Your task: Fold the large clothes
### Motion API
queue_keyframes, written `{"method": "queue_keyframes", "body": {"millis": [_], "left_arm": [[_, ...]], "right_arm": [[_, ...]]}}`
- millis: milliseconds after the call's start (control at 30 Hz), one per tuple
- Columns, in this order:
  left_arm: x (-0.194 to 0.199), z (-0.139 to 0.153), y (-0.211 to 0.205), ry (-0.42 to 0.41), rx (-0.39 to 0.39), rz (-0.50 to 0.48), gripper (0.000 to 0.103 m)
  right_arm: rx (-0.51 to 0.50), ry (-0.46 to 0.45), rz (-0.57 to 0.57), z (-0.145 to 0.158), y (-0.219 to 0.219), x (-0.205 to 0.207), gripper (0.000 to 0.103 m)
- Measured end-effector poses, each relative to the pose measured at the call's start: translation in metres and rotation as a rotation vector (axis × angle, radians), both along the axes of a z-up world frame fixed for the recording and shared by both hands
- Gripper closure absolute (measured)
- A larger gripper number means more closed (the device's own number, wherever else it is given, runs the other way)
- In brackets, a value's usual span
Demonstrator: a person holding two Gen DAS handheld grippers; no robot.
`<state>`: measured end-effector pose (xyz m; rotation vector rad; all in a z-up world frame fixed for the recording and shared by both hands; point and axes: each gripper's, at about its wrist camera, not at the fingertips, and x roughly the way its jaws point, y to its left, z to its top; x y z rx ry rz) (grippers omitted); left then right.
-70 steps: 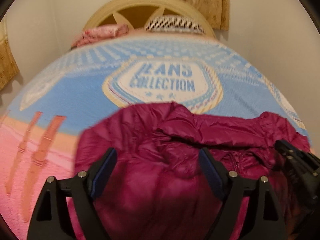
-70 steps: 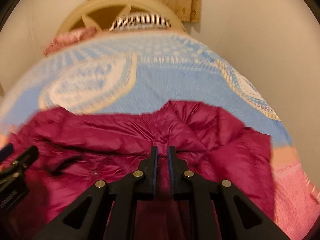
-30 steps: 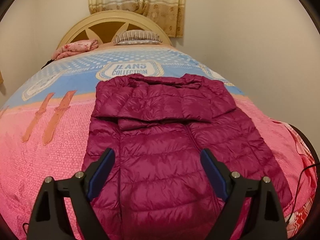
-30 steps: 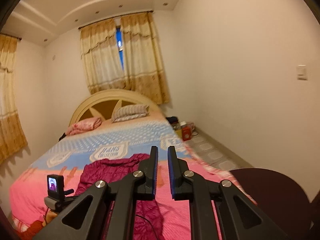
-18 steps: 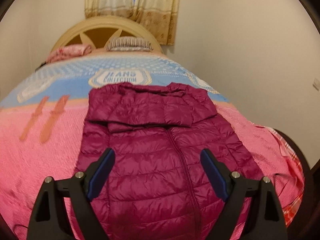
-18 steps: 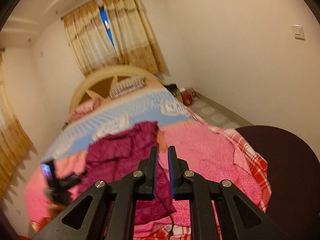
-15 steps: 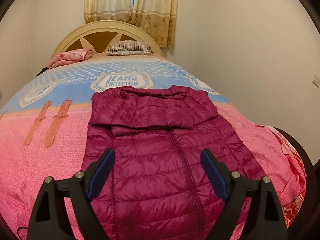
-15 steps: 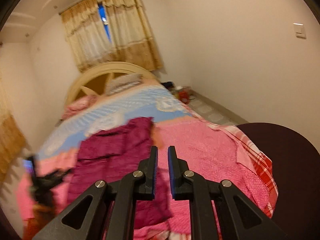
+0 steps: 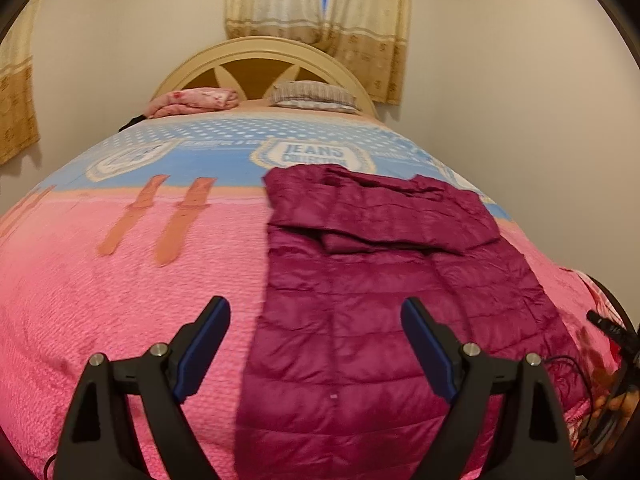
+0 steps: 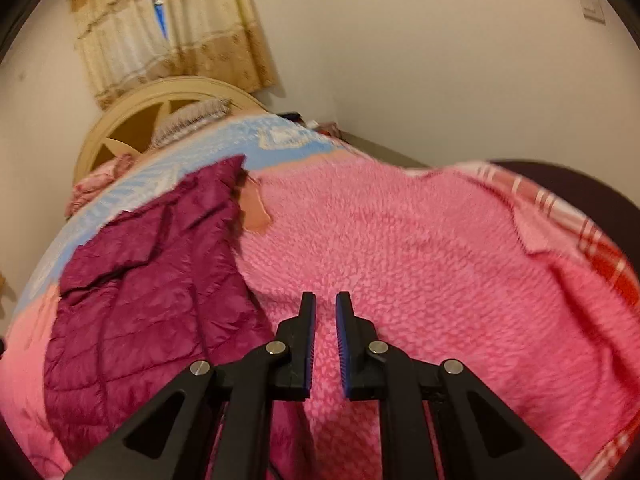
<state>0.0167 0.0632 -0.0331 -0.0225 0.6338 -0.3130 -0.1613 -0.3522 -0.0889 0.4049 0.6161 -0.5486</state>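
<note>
Maroon jacket point(image 9: 384, 280) lies flat on the pink blanket point(image 9: 120, 300); left tongs point(image 9: 316, 340) spread above it, right tongs point(image 10: 325, 336) pressed together, empty.

A home bedroom. A bed point(image 9: 120, 280) fills the room, with a pink and blue blanket point(image 9: 80, 300), an arched cream headboard point(image 9: 260, 52), a striped pillow point(image 9: 312, 94) and a folded pink cloth point(image 9: 192, 102) at its head. Patterned curtains point(image 9: 320, 20) hang over a window, and a light switch point(image 10: 592, 10) sits on the plain wall.
</note>
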Motion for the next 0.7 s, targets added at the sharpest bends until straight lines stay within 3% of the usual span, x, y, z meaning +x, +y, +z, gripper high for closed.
{"method": "queue_keyframes", "body": {"millis": [100,267,367,700], "left_arm": [[0.003,-0.003,0.013,0.011,0.0,0.035,0.013],[0.011,-0.009,0.023,0.037,-0.01,0.058,0.013],[0.012,-0.013,0.027,0.05,-0.029,0.056,0.013],[0.014,-0.019,0.04,0.061,-0.036,0.064,0.013]], "right_arm": [[0.02,0.038,-0.008,-0.014,0.004,0.009,0.093],[0.041,0.054,-0.023,-0.013,0.012,-0.001,0.093],[0.133,0.069,0.043,-0.018,0.022,-0.016,0.093],[0.247,0.117,0.258,-0.018,0.069,-0.077,0.093]]}}
